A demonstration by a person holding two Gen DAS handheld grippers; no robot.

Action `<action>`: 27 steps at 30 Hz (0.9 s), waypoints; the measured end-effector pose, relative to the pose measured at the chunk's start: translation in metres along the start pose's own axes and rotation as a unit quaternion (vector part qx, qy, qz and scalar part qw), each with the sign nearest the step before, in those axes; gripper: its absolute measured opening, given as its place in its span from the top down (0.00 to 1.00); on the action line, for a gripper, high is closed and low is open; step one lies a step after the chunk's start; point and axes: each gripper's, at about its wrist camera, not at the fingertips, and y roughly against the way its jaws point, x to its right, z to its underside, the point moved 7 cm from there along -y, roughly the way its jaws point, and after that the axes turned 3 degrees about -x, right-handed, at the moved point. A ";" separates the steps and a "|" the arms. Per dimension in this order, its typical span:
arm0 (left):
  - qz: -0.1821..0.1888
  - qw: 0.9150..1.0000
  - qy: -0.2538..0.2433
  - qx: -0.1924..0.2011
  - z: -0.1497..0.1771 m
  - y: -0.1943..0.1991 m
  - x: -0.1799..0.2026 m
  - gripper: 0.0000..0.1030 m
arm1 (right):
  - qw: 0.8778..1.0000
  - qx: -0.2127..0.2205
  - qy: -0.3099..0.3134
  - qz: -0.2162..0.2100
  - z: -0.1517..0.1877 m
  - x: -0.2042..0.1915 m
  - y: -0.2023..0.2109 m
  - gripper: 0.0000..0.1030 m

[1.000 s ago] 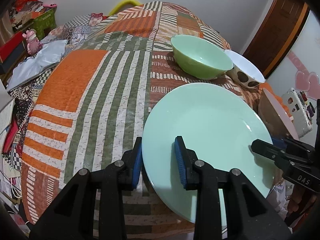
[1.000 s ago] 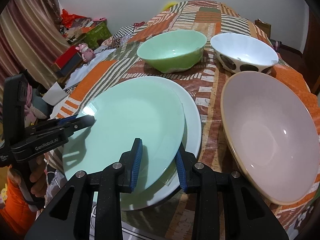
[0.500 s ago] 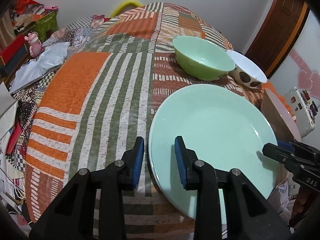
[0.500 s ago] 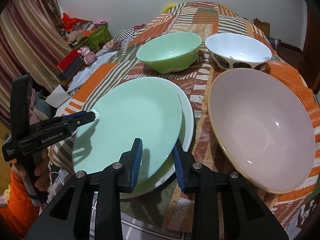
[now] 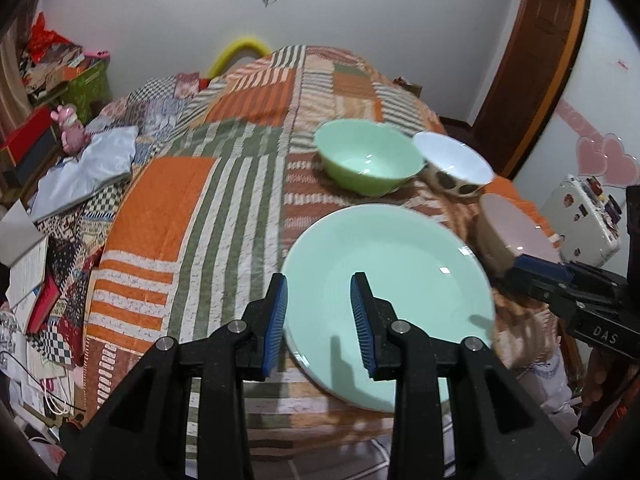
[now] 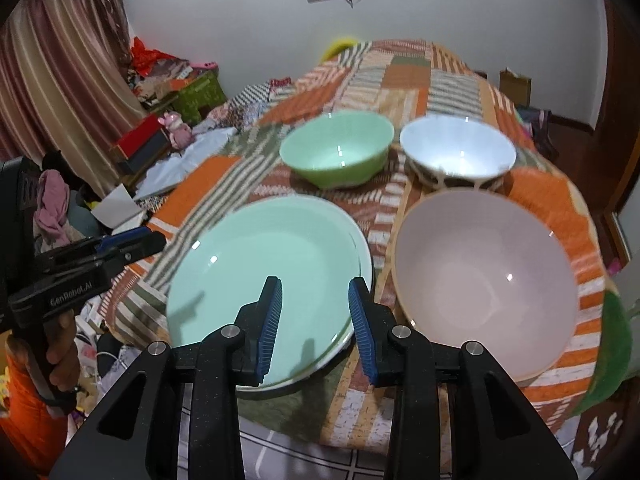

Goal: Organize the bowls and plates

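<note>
While both claws hover apart | green plate (image 5: 392, 280) lies below, unheld

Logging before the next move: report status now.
Left gripper, right gripper: jaws just opened further, nothing between them. Green plate sits stacked on white plate, ungripped. Pink bowl beside it, apart; nothing in the way.

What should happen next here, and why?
Probably move the right gripper, its jaws just opening with nothing between them, toward the white bowl: the green plate already lies on the white plate, while it, the green bowl and the pink bowl sit unnested.
</note>
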 end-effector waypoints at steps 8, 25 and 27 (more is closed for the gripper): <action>0.017 0.999 -0.032 0.040 -0.018 0.022 0.040 0.41 | 0.998 0.055 0.010 0.041 -0.021 0.018 0.032 0.52; 0.042 0.995 -0.090 0.004 -0.043 -0.024 0.128 0.20 | 0.991 0.076 -0.042 0.104 -0.017 0.107 0.060 0.43; 0.046 0.995 -0.091 -0.011 -0.043 -0.037 0.137 0.20 | 0.990 0.069 -0.047 0.110 -0.012 0.116 0.057 0.43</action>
